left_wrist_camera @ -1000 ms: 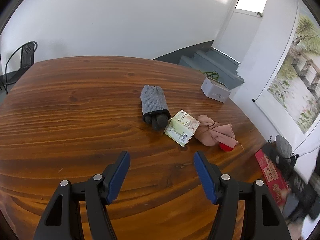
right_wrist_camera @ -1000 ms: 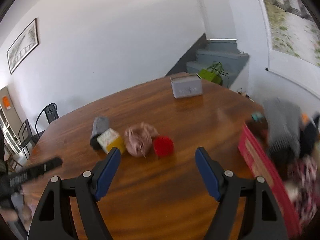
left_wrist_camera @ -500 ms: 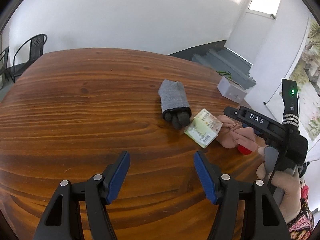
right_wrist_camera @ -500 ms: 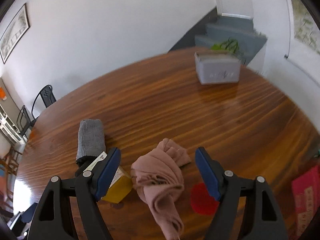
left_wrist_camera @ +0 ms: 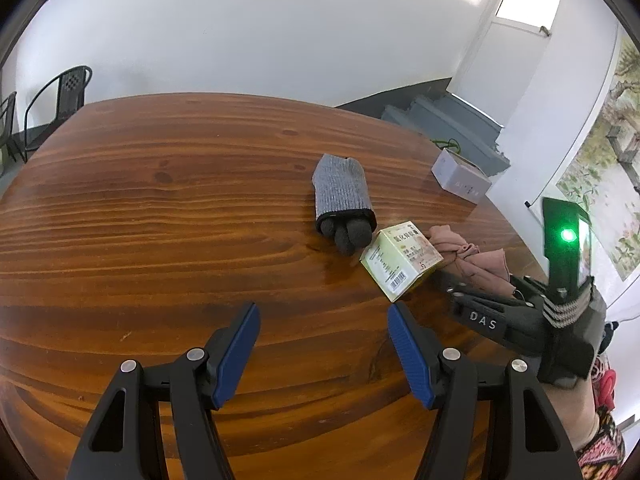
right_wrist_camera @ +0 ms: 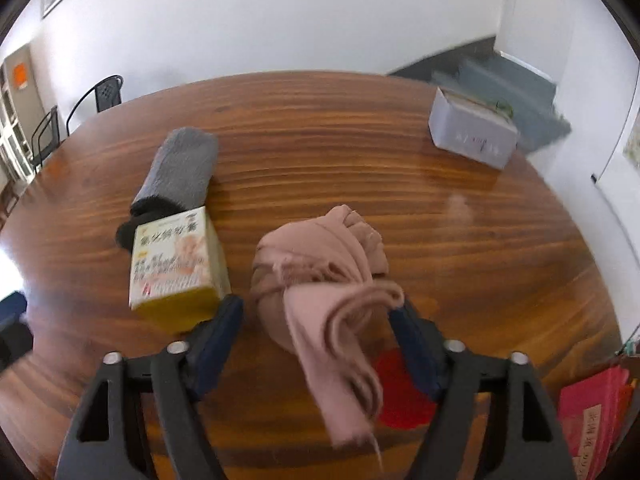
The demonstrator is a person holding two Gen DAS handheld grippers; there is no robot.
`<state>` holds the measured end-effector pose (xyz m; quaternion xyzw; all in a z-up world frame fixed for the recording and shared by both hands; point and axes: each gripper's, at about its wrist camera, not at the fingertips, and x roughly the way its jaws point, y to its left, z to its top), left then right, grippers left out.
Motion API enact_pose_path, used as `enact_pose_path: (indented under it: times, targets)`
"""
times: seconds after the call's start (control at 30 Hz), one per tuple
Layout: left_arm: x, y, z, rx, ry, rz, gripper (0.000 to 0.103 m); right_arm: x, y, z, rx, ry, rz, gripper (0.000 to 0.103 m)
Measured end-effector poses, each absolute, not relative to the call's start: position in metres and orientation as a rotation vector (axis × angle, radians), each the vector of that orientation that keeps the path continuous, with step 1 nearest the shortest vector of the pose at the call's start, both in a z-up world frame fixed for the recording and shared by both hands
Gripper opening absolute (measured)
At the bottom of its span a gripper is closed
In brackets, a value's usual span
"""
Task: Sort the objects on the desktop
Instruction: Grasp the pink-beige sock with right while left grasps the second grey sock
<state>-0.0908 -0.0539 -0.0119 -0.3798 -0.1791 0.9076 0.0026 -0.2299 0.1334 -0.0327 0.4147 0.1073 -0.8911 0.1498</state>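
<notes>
Right gripper (right_wrist_camera: 316, 316): jaws closing around the pink cloth bundle (right_wrist_camera: 320, 256), not yet clamped.
Left gripper (left_wrist_camera: 322, 344): half open, empty.
White box (right_wrist_camera: 472, 134): contents unclear.

My left wrist camera sits back from the clutter, looking down along its fingers across the wooden table (left_wrist_camera: 160, 240) toward the far wall. My right wrist camera is much nearer and steeper, almost on top of the pink cloth (right_wrist_camera: 320, 264). Both views share that cloth, the yellow box (left_wrist_camera: 400, 258), the grey rolled sock (left_wrist_camera: 340, 196) and the white box (right_wrist_camera: 472, 132).
</notes>
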Motion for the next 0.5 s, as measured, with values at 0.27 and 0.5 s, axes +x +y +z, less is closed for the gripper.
enact_pose_path:
  times: [0.27, 0.5]
  targets:
    - [-0.086, -0.057, -0.003, -1.146, -0.569, 2.855, 0.068, -0.251, 0.145, -0.024, 1.231, 0.074, -2.532, 0.072]
    - [-0.088, -0.061, -0.006, -1.166, -0.576, 2.869, 0.068, -0.257, 0.13, -0.04, 1.267, 0.188, -2.52, 0.06]
